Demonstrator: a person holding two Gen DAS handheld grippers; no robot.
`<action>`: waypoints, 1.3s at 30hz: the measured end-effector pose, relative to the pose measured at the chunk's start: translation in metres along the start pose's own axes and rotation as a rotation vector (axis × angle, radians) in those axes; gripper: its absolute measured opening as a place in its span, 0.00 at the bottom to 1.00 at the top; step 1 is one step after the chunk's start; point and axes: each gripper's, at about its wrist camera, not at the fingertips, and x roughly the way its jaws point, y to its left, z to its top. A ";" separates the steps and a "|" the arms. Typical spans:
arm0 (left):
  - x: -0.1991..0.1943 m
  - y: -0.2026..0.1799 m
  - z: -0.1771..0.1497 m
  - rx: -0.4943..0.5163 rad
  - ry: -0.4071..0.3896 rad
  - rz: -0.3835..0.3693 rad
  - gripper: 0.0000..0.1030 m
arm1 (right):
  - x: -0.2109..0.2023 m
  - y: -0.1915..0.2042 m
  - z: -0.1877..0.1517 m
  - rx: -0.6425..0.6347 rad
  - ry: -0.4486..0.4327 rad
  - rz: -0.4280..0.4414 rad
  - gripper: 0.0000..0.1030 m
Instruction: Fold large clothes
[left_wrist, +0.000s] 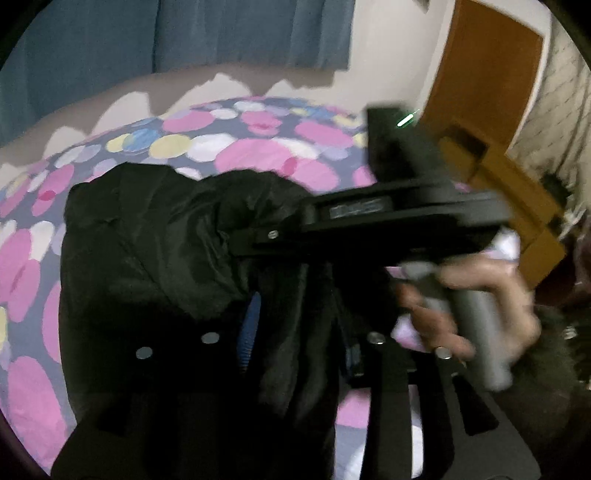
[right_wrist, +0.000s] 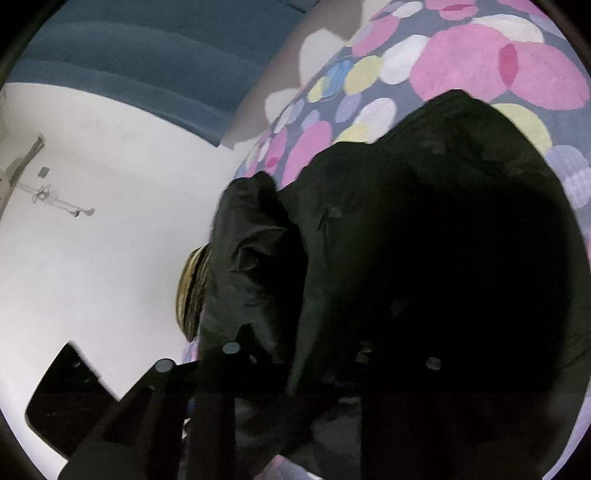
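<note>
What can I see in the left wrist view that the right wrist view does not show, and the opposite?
Only the left wrist view shows the right hand-held gripper reaching into the black fabric, the person's hand on its handle, and the brown wooden door. Only the right wrist view shows a striped yellow-and-dark cuff at the garment's edge and a white wall. Both show the black jacket lying on the circle-patterned bedcover, with the blue curtain behind.

Both views are dimly lit and bent at the rims by the fisheye lens. Detail is lost in the black jacket (left_wrist: 155, 258), which is rendered nearly featureless. The hand (left_wrist: 476, 306) is smeared by motion blur. The white wall (right_wrist: 92, 258) is overexposed.
</note>
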 end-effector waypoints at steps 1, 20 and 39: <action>-0.009 -0.001 -0.002 -0.003 -0.014 -0.022 0.38 | 0.000 -0.005 0.000 0.014 0.003 0.005 0.22; -0.032 0.145 -0.061 -0.384 -0.152 -0.013 0.58 | 0.004 0.031 -0.012 -0.164 0.027 -0.159 0.21; -0.002 0.092 -0.019 -0.262 -0.137 -0.105 0.58 | -0.055 -0.070 0.018 -0.018 -0.088 -0.112 0.15</action>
